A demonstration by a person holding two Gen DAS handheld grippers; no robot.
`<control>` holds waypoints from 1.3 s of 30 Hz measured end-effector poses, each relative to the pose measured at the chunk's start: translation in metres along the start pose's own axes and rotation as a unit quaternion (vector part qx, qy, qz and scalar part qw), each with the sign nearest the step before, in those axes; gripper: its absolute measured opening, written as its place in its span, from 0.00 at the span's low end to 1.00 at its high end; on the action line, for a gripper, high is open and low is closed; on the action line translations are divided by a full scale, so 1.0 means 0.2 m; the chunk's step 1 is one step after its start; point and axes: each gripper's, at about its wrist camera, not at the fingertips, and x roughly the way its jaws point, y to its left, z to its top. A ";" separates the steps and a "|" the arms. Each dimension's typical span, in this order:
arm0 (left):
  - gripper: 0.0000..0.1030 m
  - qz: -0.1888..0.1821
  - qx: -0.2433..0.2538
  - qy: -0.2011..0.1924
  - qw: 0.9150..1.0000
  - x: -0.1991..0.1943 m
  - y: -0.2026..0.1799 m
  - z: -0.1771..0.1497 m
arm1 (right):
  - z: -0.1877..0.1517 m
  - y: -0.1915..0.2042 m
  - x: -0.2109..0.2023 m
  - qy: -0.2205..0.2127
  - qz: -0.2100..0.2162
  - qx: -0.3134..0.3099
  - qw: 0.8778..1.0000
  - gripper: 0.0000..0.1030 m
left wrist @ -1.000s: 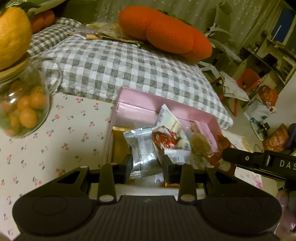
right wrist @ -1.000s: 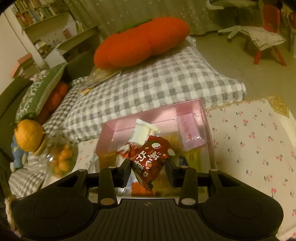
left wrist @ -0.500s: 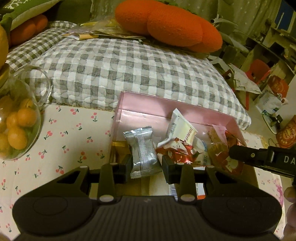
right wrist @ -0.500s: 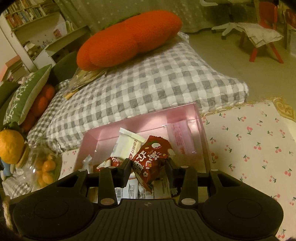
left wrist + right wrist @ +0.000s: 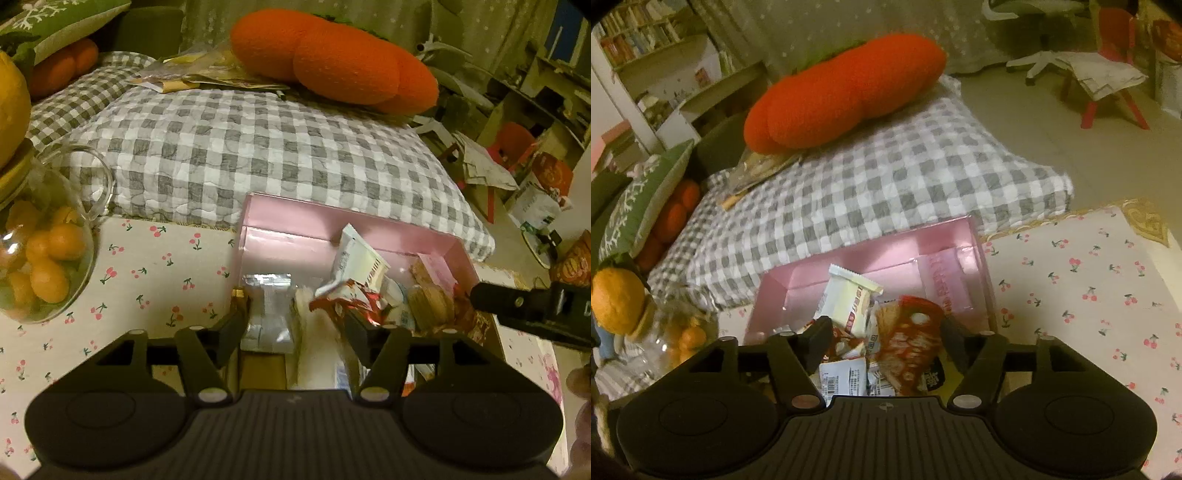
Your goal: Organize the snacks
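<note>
Over the pink box (image 5: 325, 218) at the far edge of the cherry-print tablecloth (image 5: 147, 280), both releases under way at once. At the box's left end, left gripper (image 5: 295, 325) with jaws opening, a half second back clamped on the silver foil packet (image 5: 267, 314); now the packet lies free between the fingers, flat against the box's left wall, no pad pressing it. Further right, right gripper (image 5: 882, 332) likewise opening off the red snack bag (image 5: 912, 347), gripped a moment earlier, now slumped between the spread fingers onto the pile near the box's right end. Judged from this: two more snacks delivered, nothing left in either grip, hands free for the next items. Materials, left to right: clear round glass jar (image 5: 44, 258) of small oranges at the cloth's left edge; crinkled metallic foil with crimped seams; glossy white wrapper (image 5: 849, 299) standing tilted mid-box; shiny, creased red film; smooth satin-pink card walls; behind, a quilted grey gingham cushion (image 5: 258, 155).
</note>
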 end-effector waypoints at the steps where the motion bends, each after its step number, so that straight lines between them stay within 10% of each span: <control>1: 0.59 0.001 0.001 0.000 1.000 -0.02 0.00 0.00 | 0.00 0.00 -0.02 -0.001 -0.001 0.000 1.000 0.66; 39: 0.99 0.045 0.051 0.026 0.997 -0.50 -0.02 -0.52 | -0.50 0.06 -0.50 0.022 -0.064 -0.120 0.990 0.81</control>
